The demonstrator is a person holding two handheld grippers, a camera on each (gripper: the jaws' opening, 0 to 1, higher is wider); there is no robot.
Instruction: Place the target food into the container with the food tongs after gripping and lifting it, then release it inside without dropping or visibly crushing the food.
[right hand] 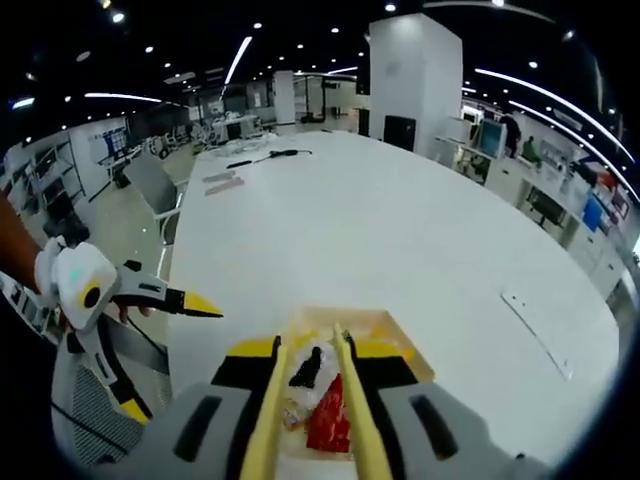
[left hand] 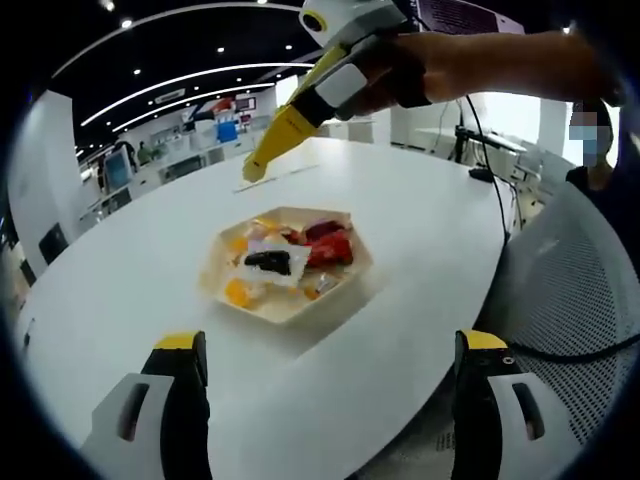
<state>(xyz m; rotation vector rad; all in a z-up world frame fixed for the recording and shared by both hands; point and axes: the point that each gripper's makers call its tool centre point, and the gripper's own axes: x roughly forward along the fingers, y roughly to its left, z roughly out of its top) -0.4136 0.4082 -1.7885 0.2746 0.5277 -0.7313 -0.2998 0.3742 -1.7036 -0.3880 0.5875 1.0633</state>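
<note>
- Yellow-tipped jaws of the left gripper rise at 7 and 5 o'clock of the left gripper view, spread wide with nothing between them, hanging over the near edge of the white table.
- Food tongs run up from 6 o'clock of the right gripper view, clamped in the right gripper; their two yellow arms stand slightly apart over the tray.
- Step in hand, as I judge it: lining the tongs up over the food, nothing lifted yet.
- Next move calls for lowering the tips around one piece and closing gently, so the wrapper is not crushed.
- Wrapped snacks fill the tray: a red packet, a black piece on clear wrapping, yellow pieces at the rim. Which one is the target I cannot tell.
- Tray sits near the table's middle, at the view's centre.
</note>
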